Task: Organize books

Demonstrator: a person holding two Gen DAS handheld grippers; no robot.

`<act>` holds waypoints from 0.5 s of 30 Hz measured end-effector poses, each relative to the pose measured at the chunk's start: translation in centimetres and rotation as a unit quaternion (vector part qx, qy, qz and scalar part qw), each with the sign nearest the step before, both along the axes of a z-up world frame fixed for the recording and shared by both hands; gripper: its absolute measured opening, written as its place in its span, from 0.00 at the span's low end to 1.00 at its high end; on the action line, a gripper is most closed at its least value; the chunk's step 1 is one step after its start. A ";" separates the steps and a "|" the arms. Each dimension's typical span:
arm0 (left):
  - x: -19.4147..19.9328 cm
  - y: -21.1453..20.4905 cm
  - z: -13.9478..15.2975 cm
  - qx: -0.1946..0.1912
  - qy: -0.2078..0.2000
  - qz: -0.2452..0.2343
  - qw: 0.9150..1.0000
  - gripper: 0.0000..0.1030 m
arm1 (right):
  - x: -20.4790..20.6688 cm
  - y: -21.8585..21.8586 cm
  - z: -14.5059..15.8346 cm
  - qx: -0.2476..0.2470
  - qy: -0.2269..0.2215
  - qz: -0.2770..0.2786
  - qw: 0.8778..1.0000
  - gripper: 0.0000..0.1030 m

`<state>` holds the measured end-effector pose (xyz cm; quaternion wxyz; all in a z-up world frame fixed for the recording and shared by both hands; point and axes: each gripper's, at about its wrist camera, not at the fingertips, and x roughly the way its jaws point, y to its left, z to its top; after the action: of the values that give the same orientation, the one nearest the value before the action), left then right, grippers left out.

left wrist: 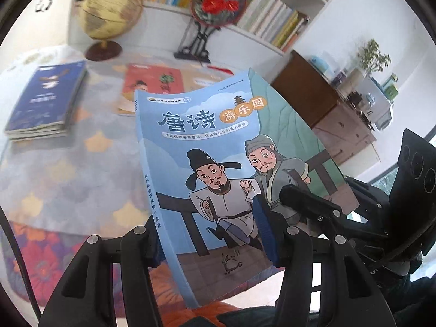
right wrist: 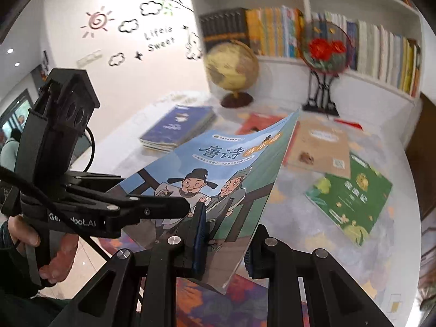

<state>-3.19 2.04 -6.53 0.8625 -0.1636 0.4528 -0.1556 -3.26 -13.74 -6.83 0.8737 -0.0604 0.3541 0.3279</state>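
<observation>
The light blue book [left wrist: 218,147] is held in the air above the table [left wrist: 76,169], tilted, and both tongs clamp it. It is a thin paperback with a glossy cover; a cartoon of two men in robes is printed on it, and the cover bends in a soft curve toward the top edge.

The left gripper [left wrist: 212,234] closes on the lower part of the book, one ribbed blue pad [left wrist: 265,231] pressed flat on the front cover and the other finger behind the spine side. The right gripper [right wrist: 224,242] stands narrow and pinches the bottom right edge of the same book between its blue pads. A hand [right wrist: 54,256] holds the black handle of the left gripper.

The table has a cloth with a pale grey ground and orange flower shapes. On it lies a stack of dark blue books [left wrist: 46,100], flat, at the far left. Near the middle is a red book [left wrist: 152,81], partly hidden by the lifted one. A tan book [right wrist: 318,147] and a green book [right wrist: 351,193] lie to the right, the tan one overlapping the green one's corner.

Behind them stand a round yellowish globe [left wrist: 109,11] on a dark base and a round fan [left wrist: 218,2] with red flowers on a black stand. The white shelf [right wrist: 305,62] behind them is full of upright books.
</observation>
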 end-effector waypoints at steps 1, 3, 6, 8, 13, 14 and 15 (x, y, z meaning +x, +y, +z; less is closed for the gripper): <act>-0.3 0.6 0.3 -0.001 -0.003 0.006 1.000 0.49 | -0.2 0.6 0.3 0.001 -0.004 0.005 1.000 0.22; -0.8 2.3 0.7 -0.005 -0.009 0.022 1.000 0.49 | -0.7 2.2 1.1 0.001 -0.012 0.017 1.000 0.22; -1.1 5.0 1.3 -0.008 -0.020 0.040 0.999 0.49 | -0.6 4.7 1.7 -0.004 -0.021 0.034 0.999 0.22; -0.9 7.4 1.6 -0.005 -0.026 0.050 0.998 0.49 | -0.1 6.7 1.9 -0.004 -0.023 0.044 0.999 0.22; 0.9 14.4 1.7 -0.003 -0.023 0.071 0.997 0.49 | 3.1 13.5 1.7 0.011 -0.007 0.058 0.998 0.23; 1.3 16.0 1.7 -0.002 -0.022 0.073 0.997 0.49 | 3.7 14.7 1.6 0.014 -0.003 0.060 0.998 0.23; 2.0 17.8 1.5 -0.001 -0.022 0.077 0.997 0.49 | 4.8 16.5 1.3 0.019 0.005 0.061 0.998 0.24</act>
<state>-1.15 19.87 -5.03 0.8815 -0.1951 0.4199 -0.0923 1.56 2.79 -5.56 0.8512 -0.0637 0.3479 0.3879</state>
